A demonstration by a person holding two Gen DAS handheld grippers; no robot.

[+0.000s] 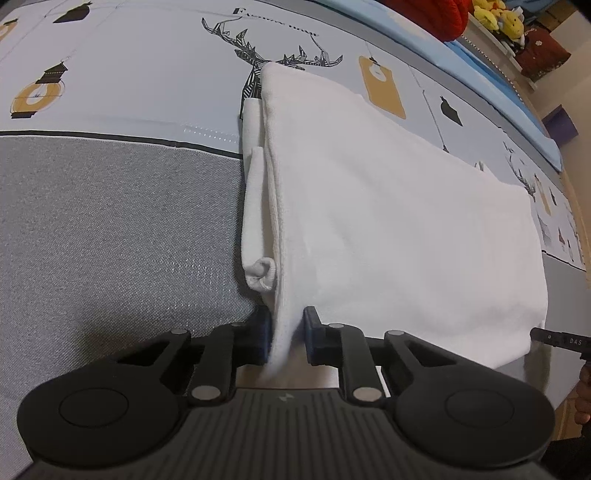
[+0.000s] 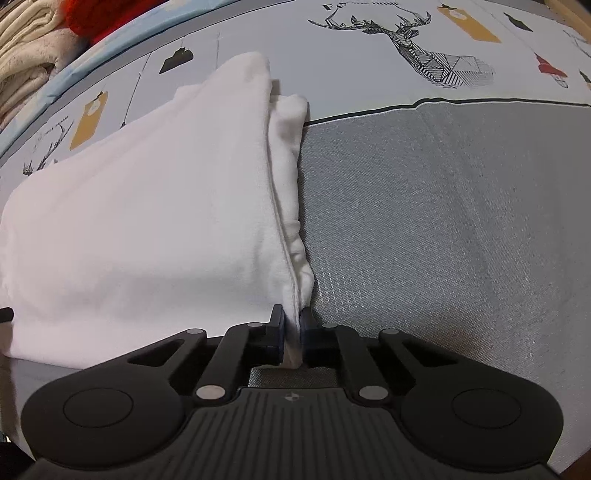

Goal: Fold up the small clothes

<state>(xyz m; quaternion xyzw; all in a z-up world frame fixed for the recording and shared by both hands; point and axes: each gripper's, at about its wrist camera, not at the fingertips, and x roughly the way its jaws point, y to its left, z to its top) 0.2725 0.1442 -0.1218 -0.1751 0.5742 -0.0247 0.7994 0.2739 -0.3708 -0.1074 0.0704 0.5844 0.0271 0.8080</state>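
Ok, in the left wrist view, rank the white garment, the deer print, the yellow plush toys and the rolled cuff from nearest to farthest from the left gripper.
1. White garment: its edge sits between the left gripper fingers.
2. Rolled cuff: just beyond, slightly left of the fingers.
3. Deer print: past the garment's far end, on the sheet.
4. Yellow plush toys: top right, off the bed.

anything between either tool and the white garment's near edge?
No. The left tool has the white garment's edge between its fingers, and the right tool is shut on the same edge. Nothing else intervenes.
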